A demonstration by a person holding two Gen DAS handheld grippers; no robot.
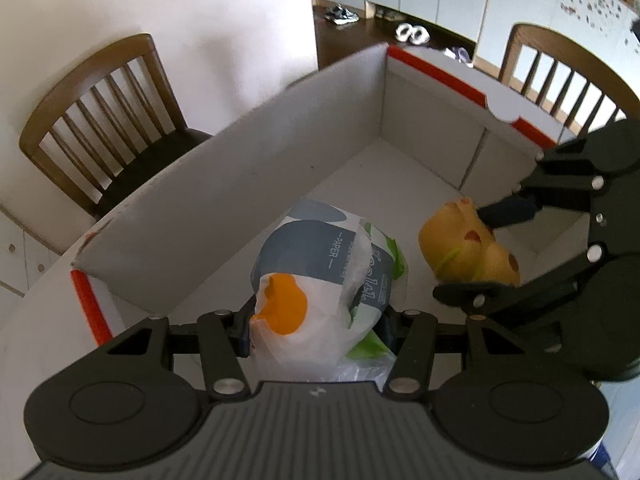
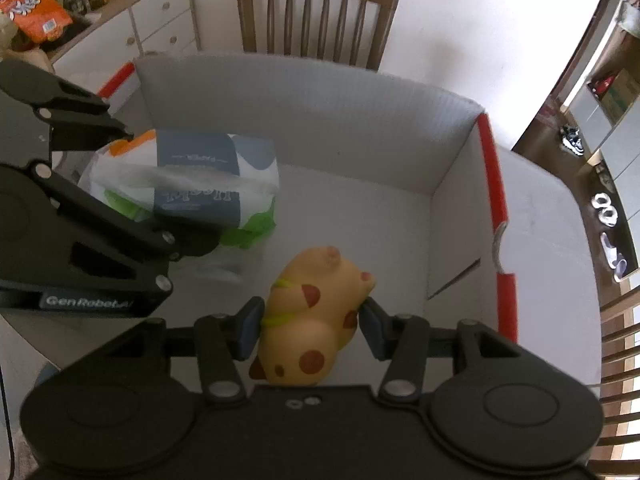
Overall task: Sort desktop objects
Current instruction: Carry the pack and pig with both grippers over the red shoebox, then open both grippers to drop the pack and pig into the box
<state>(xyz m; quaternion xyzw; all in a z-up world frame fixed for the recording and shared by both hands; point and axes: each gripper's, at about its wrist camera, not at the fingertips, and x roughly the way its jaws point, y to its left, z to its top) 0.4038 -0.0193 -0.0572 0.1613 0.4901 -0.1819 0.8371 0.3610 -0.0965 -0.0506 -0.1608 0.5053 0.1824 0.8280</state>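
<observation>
A white cardboard box with red-edged flaps stands on the white table; it also shows in the right wrist view. My left gripper is shut on a tissue pack in a white plastic wrapper, held over the box's near end; the pack also shows in the right wrist view. My right gripper is shut on a yellow toy animal with red spots, held inside the box. That toy and right gripper appear at right in the left wrist view.
Wooden chairs stand beyond the table. A white cabinet with snack bags and bottles is at the far left. Shoes lie on the dark floor. The box's far half has a bare floor.
</observation>
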